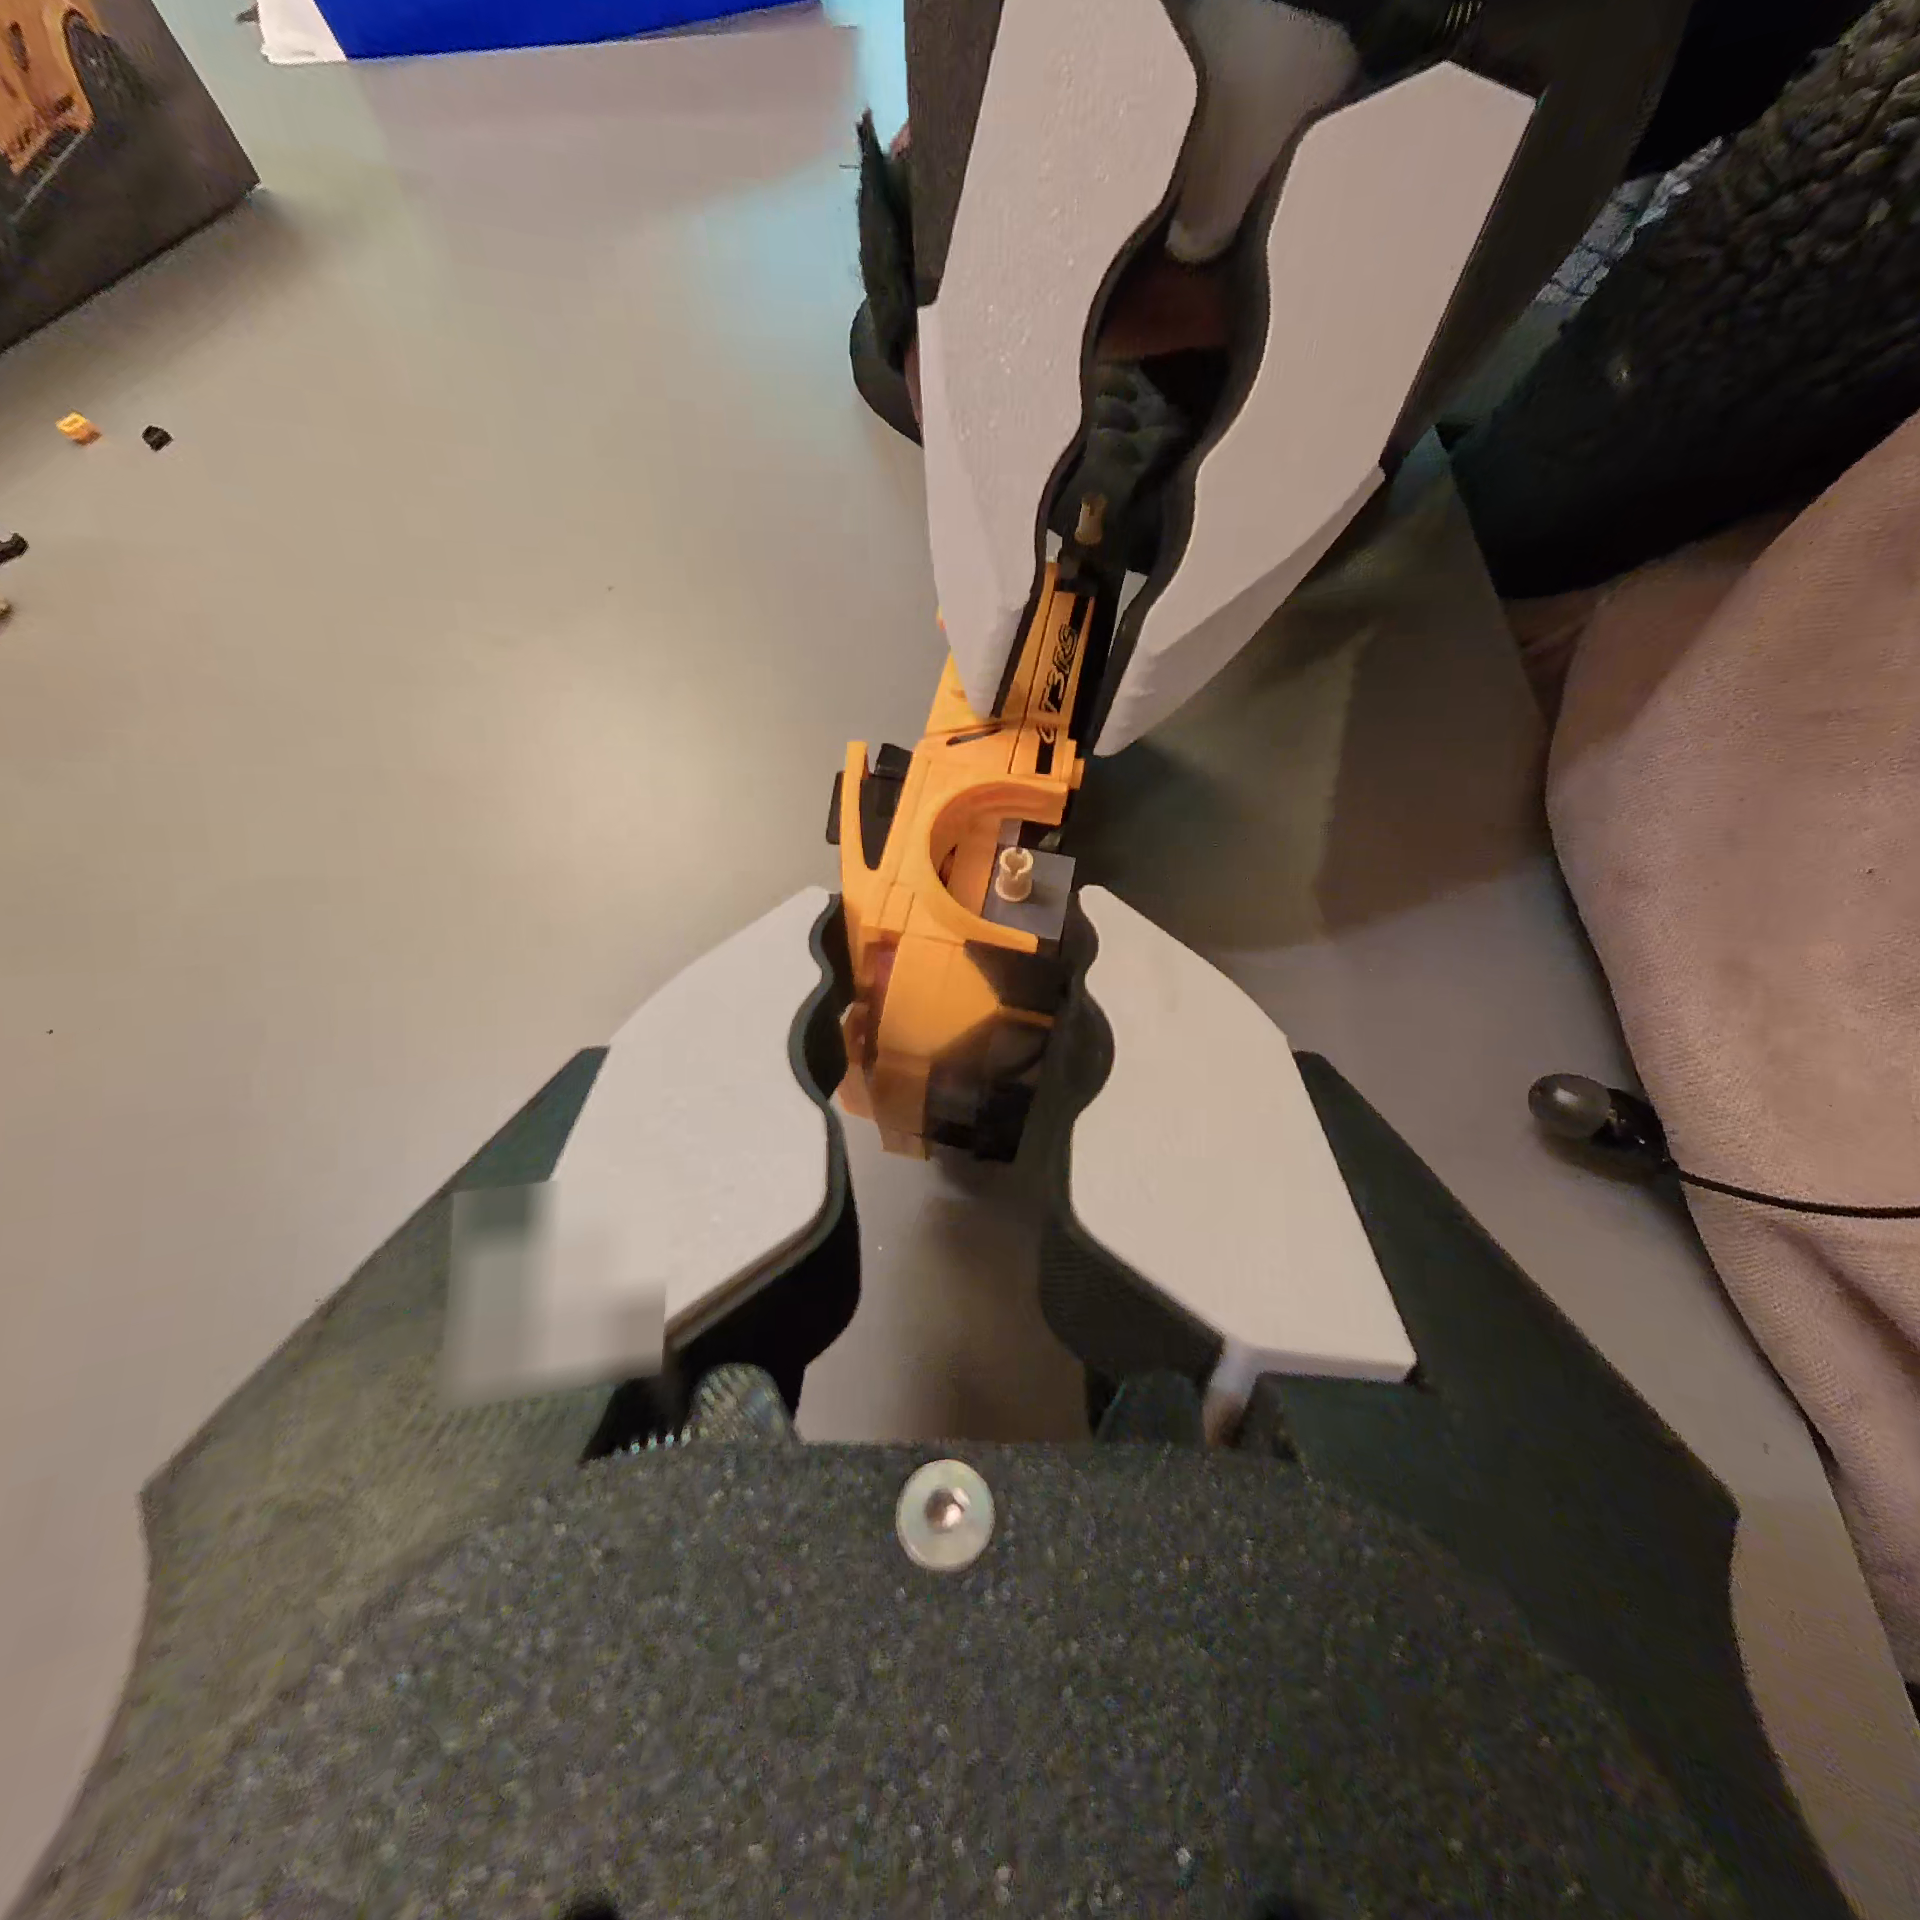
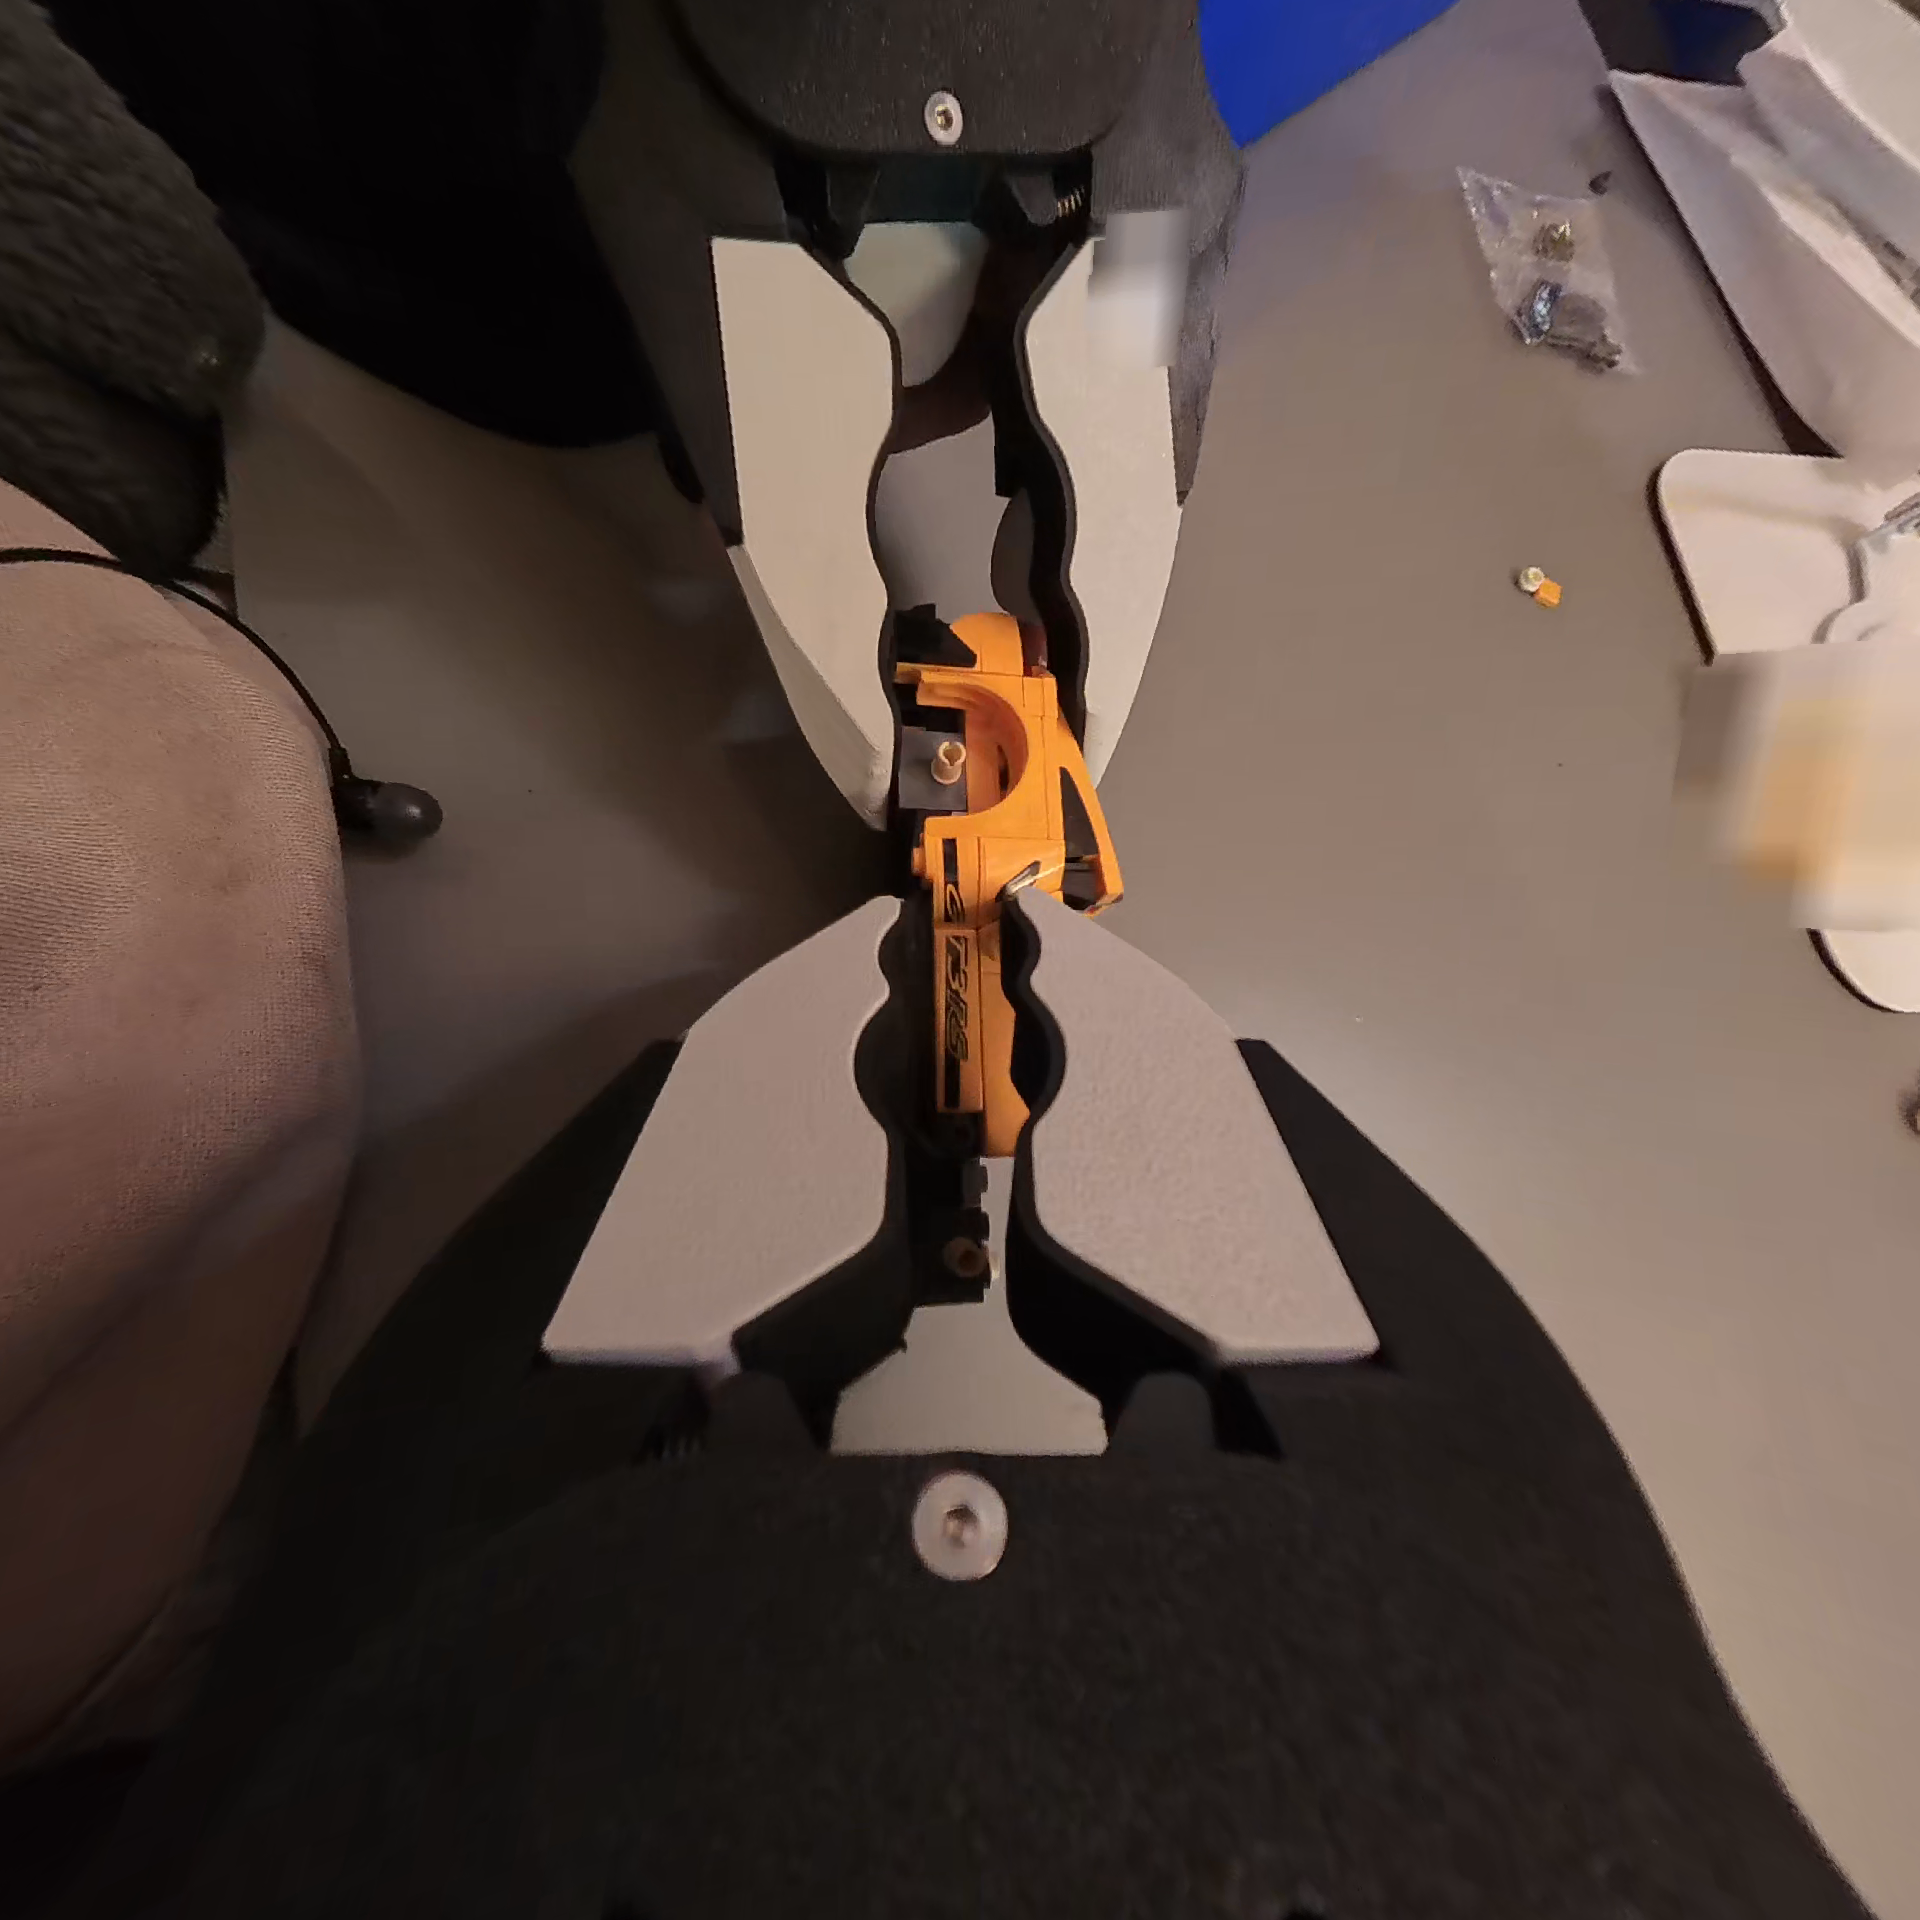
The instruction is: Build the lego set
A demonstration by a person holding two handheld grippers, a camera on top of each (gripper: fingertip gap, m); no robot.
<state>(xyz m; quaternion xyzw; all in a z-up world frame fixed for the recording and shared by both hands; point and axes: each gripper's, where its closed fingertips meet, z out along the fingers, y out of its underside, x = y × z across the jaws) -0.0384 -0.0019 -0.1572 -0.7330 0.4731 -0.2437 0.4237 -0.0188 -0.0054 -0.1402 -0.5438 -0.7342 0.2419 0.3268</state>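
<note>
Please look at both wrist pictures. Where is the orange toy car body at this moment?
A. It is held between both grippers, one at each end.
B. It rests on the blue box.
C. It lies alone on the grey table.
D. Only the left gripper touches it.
A: the orange toy car body sits between the fingers of the left gripper at one end and of the right gripper at the other, above the grey table.

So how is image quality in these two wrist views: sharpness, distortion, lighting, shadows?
Left wrist view: strong wide-angle bending at the edges; orange brick-built car fairly sharp at its wheel arch, blurred at the near end; soft shadows on the grey table. Right wrist view: dimmer and warmer, car crisp, right-edge papers smeared; one blur patch overlaid in each.
</note>
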